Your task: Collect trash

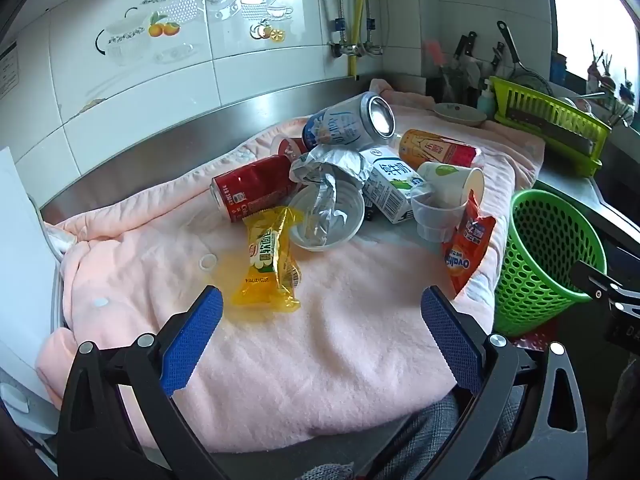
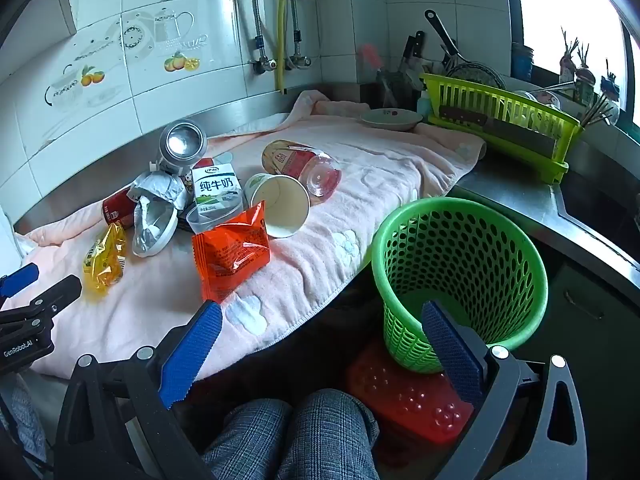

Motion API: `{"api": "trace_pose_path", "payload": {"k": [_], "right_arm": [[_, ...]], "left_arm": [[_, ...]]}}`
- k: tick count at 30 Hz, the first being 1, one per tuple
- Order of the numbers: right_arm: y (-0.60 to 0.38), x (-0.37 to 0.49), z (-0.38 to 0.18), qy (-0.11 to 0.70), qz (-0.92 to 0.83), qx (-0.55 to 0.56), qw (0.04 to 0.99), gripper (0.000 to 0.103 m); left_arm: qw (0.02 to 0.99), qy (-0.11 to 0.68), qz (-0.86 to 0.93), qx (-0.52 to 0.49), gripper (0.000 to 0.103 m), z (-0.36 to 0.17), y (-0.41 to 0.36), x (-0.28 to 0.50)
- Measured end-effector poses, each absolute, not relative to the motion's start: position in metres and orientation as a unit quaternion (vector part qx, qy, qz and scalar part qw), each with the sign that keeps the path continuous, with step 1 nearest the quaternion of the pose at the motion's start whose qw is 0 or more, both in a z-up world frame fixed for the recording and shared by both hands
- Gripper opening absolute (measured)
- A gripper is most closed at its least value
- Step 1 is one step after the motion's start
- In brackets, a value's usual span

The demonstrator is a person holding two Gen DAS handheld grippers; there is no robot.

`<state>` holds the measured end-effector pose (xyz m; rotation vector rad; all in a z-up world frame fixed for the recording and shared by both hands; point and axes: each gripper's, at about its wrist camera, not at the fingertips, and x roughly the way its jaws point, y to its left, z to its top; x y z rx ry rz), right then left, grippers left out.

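Steel table (image 2: pixel 520 196) along a tiled wall, draped with a pink towel (image 1: pixel 320 340) carrying the whole heap of trash. Just off the towel's edge, lower than the table top, a green perforated wastebasket (image 2: pixel 460 264) standing on a red stool (image 2: pixel 408 404); interior apparently empty, so nothing collected yet, by the look of it.

On the towel, clustered toward the wall: a blue-and-white drink can (image 1: pixel 348 122) perched atop the pile, a dented red can (image 1: pixel 252 186) lying on its side, a milk carton (image 1: pixel 390 184), an orange-labelled bottle (image 1: pixel 436 152) lying flat, a tipped paper cup (image 2: pixel 280 204), crumpled foil (image 1: pixel 328 168) spilling into a white bowl (image 1: pixel 326 216), a small clear plastic cup (image 1: pixel 434 216). Nearer: an orange Ovaltine snack packet (image 1: pixel 466 248) at the towel's edge, a yellow biscuit wrapper (image 1: pixel 270 258) lying apart from the pile.

Left hand-held gripper (image 1: pixel 320 312) released, spread wide, hovering short of the yellow wrapper, grasping nothing. Right hand-held gripper (image 2: pixel 322 328) likewise spread wide and empty, hanging between towel edge and basket.

Everything left to do: every item awaiting pickup and transfer to the basket.
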<state>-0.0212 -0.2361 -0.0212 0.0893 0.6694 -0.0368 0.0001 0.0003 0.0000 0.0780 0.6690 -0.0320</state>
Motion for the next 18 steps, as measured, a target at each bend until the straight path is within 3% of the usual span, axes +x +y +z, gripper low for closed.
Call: {"api": "trace_pose_path", "payload": {"k": [18], "right_arm": [[-0.234, -0.0184, -0.0209, 0.33, -0.016, 0.044, 0.943, 0.097]], "left_arm": [[0.943, 0.329, -0.017, 0.041, 0.098, 0.0012, -0.0024, 0.0039]]}}
